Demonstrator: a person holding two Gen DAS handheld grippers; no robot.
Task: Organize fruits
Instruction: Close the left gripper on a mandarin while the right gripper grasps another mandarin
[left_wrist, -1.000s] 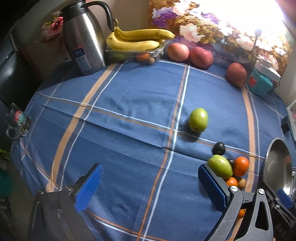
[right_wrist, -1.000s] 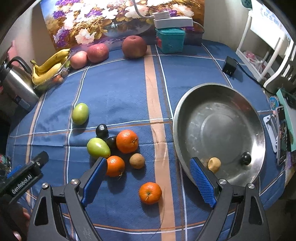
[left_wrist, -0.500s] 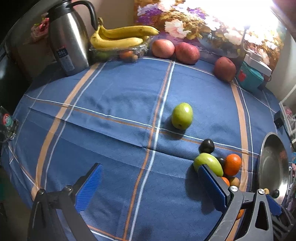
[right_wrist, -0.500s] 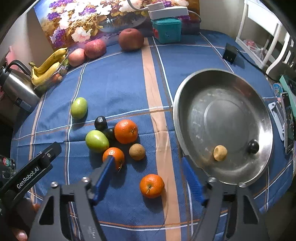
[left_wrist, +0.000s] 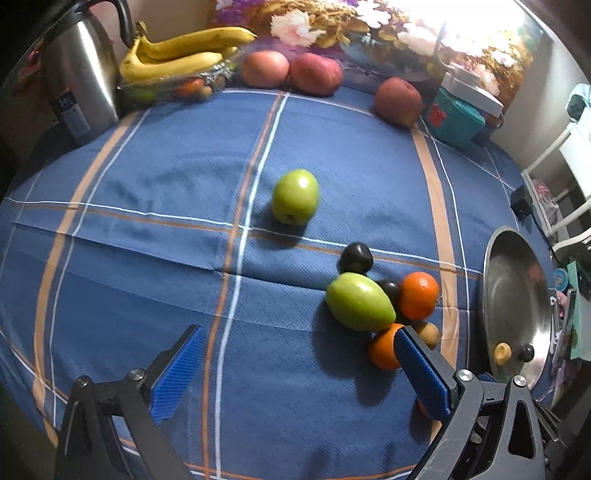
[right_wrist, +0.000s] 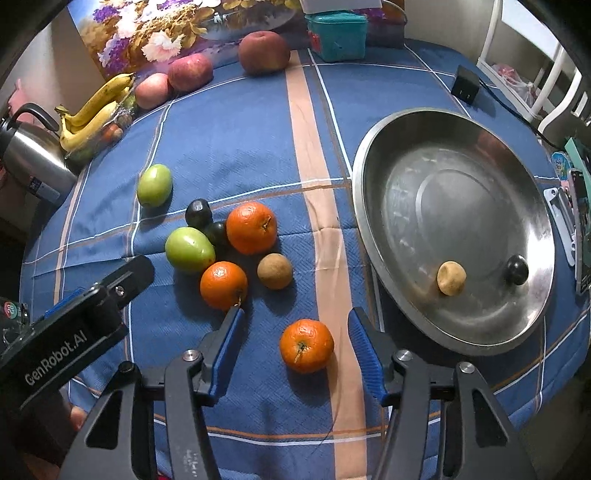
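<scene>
A steel bowl (right_wrist: 369, 177) sits at the right, holding a small tan fruit (right_wrist: 451, 277) and a small dark fruit (right_wrist: 517, 270). Loose fruit lies on the blue cloth: a near orange (right_wrist: 306, 345), two more oranges (right_wrist: 251, 227) (right_wrist: 223, 284), a brown fruit (right_wrist: 275, 270), two green fruits (right_wrist: 189, 249) (right_wrist: 154, 184) and dark plums (right_wrist: 198, 213). My right gripper (right_wrist: 295, 345) is open with its fingers either side of the near orange, not touching it. My left gripper (left_wrist: 295, 373) is open and empty, left of the green fruit (left_wrist: 359, 301) and orange (left_wrist: 419, 295).
Bananas (left_wrist: 184, 51) on a clear tray, three red apples (left_wrist: 316, 74) and a steel kettle (left_wrist: 79, 74) stand along the far edge. A teal box (right_wrist: 338, 35) and a black adapter (right_wrist: 465, 86) lie far right. A phone (right_wrist: 583, 229) lies beside the bowl.
My right gripper has moved forward and narrowed its opening around the near orange. My left gripper has swung right and closer to the fruit cluster.
</scene>
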